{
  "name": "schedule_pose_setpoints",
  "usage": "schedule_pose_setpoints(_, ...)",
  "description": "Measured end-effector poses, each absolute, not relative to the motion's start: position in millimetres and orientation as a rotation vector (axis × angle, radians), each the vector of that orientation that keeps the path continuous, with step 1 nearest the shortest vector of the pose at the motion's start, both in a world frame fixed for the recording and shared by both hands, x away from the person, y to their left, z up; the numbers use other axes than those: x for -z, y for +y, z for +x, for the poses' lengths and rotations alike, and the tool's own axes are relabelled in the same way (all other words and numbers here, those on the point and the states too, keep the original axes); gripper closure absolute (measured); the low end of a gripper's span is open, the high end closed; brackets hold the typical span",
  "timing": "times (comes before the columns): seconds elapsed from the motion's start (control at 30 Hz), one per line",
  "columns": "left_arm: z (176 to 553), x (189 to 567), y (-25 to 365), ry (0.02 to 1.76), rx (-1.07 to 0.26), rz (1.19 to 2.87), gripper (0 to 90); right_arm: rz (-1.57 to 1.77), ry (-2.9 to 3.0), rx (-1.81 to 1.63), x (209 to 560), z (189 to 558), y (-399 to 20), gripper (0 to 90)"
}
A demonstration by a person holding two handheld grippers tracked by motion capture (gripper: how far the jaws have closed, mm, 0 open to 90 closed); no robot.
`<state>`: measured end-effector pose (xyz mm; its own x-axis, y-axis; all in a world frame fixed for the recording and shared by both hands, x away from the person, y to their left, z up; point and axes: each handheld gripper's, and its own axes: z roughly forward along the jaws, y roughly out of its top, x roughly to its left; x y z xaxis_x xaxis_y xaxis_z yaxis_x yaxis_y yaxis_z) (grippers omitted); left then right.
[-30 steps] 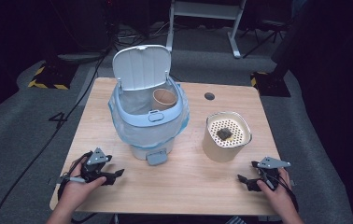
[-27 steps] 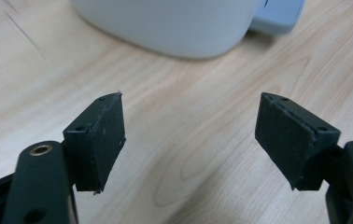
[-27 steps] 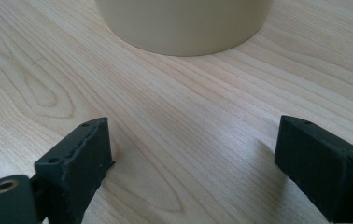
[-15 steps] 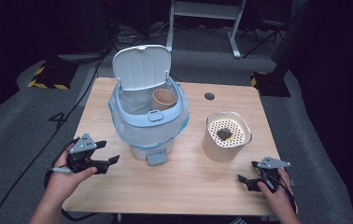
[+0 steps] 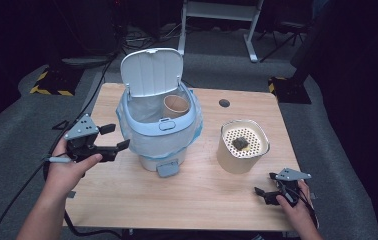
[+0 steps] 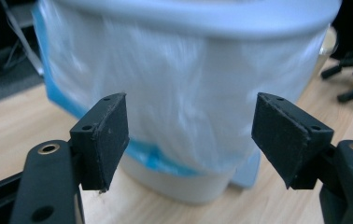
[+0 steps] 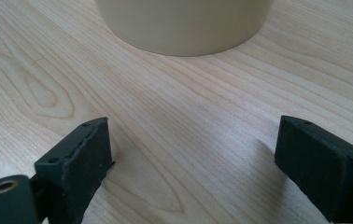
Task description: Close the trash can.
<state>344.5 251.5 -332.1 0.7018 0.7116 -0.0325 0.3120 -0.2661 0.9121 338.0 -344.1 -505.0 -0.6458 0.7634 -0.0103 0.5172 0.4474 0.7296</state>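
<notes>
A white pedal bin (image 5: 159, 132) with a blue-edged liner stands mid-table, its lid (image 5: 151, 72) tipped up. A cardboard tube (image 5: 176, 105) stands inside it. My left gripper (image 5: 118, 137) is held above the table just left of the bin, open and pointing at it. In the left gripper view the bin's lined wall (image 6: 188, 70) shows beyond the left gripper (image 6: 191, 135), whose jaws have just narrowed slightly with nothing between them. My right gripper (image 5: 263, 184) rests open at the front right. The right gripper (image 7: 193, 163) faces a beige pot (image 7: 184, 23).
The beige pot (image 5: 242, 147) has a perforated top with a small dark lump (image 5: 240, 143) on it. The bin's pedal (image 5: 167, 169) juts toward me. A dark round hole (image 5: 224, 103) sits in the wooden table (image 5: 202, 200) behind the pot. Cables trail off the table's left edge.
My left hand has lifted its gripper off the table, up beside the bin. The right hand and gripper have stayed put.
</notes>
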Motion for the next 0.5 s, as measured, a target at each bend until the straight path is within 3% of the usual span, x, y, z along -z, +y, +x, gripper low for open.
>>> schedule_pose_setpoints(0.5, 364, 285, 260, 0.616, -0.490, 1.688, 28.2, 1.091, 2.366, -1.018, 505, 338, -344, 11.1)
